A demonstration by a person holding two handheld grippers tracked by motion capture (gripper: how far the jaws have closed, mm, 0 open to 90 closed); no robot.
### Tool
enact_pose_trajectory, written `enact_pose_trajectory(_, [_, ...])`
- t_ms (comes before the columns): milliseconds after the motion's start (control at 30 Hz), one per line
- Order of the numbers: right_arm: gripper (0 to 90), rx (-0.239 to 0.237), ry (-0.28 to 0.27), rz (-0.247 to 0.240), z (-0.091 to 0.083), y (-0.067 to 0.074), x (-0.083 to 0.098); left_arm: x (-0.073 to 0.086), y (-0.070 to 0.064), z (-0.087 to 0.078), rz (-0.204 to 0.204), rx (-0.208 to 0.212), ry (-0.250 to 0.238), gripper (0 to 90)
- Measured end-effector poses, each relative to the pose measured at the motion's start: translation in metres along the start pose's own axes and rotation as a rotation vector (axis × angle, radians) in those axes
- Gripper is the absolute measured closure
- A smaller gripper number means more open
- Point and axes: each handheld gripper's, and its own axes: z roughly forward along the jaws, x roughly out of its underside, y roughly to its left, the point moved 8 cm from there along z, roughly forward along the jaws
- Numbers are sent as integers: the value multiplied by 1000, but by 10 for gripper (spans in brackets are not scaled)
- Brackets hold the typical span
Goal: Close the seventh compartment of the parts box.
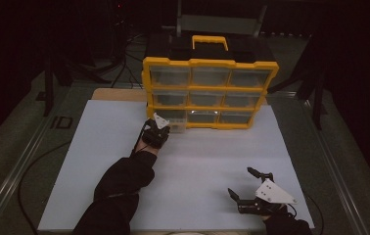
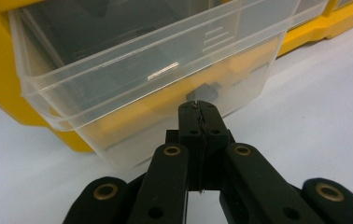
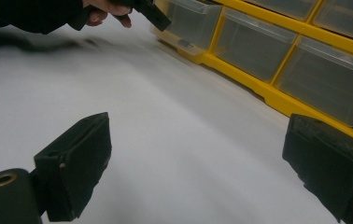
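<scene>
Left tongs [image 2: 198, 109] pinched apparently on drawer [image 2: 156, 79] tab, forearm outstretched; right tongs [image 3: 198, 158] agape.

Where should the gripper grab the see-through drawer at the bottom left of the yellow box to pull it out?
Probably by the small tab on the front wall of the clear drawer, coming straight in from the front. The drawer sticks out of the yellow organizer a little, and the left gripper sits shut there, though whether it pinches the tab is unclear.

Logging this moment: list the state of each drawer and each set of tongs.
Bottom-left drawer: pulled partly out of the yellow organizer.
Other drawers: pushed in.
Left tongs: shut, tips at the drawer's front.
Right tongs: open, empty, over the white board.
</scene>
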Motion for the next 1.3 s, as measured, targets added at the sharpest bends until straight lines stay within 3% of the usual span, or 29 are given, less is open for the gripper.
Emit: enact_pose_trajectory(1300, [80, 2, 3, 5, 0, -1, 1, -22, 13, 22, 1, -43, -36, 900])
